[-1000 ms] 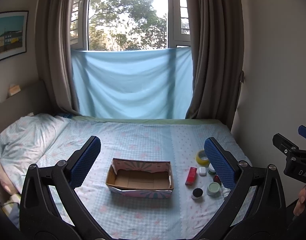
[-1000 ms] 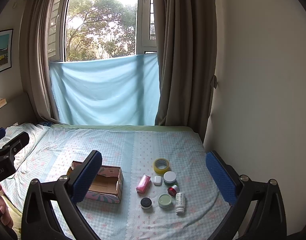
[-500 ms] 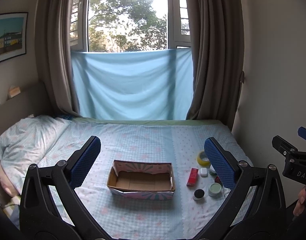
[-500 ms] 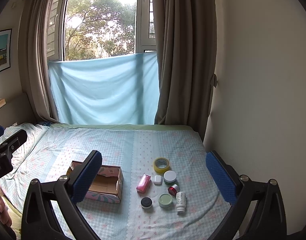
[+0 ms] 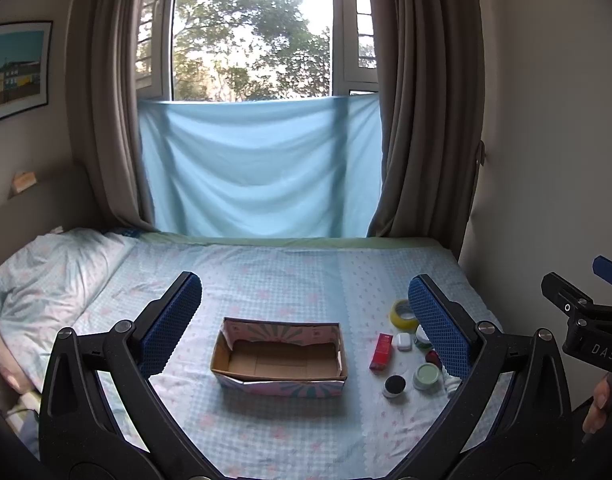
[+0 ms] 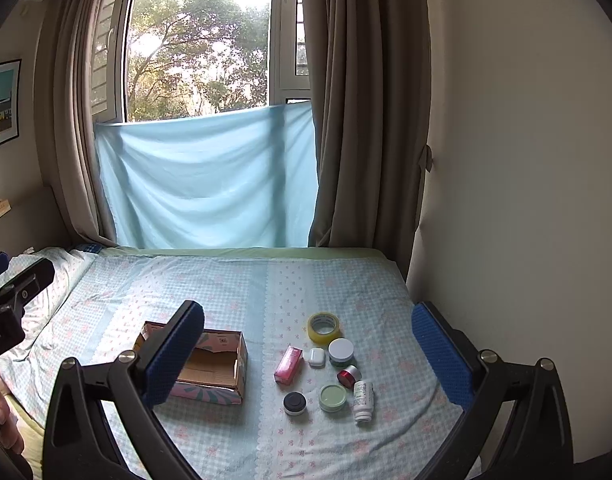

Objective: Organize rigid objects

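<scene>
An open empty cardboard box lies on the bed. To its right is a cluster of small items: yellow tape roll, red box, white case, white-lidded jar, small red jar, green-lidded jar, black-lidded jar, white pill bottle. The red box and green jar also show in the left wrist view. My left gripper is open above the box. My right gripper is open above the cluster. Both are empty.
The bed has a checked blue sheet. A pillow lies at the left. The wall runs along the bed's right side. Curtains and a blue cloth hang at the far end.
Both views have shifted only slightly; the box and items sit a little lower in the left wrist view. Nothing was grasped or moved.
</scene>
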`<action>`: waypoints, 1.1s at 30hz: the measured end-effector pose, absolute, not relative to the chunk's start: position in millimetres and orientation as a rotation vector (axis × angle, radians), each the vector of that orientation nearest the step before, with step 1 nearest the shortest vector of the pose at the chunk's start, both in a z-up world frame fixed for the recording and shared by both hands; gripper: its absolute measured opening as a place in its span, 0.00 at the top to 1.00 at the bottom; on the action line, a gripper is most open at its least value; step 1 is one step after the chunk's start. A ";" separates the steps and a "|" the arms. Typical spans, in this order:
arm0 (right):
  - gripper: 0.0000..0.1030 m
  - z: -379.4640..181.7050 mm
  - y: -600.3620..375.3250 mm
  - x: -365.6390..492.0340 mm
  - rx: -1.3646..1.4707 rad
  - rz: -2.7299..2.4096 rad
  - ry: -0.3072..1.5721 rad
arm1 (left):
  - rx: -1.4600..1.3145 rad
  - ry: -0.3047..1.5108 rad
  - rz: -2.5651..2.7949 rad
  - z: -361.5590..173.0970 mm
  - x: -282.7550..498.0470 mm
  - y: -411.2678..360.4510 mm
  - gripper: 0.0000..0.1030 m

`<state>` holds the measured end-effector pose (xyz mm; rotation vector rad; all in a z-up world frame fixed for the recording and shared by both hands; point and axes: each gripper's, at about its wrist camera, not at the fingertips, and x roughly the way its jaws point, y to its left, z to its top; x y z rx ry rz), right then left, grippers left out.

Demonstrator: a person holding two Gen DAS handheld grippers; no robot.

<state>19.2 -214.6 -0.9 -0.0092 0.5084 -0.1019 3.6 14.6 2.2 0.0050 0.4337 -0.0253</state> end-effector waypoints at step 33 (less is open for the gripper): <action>0.00 -4.9 -214.3 15.2 -0.011 -0.112 0.478 | -0.008 0.406 -0.033 6.8 -1.2 21.2 0.00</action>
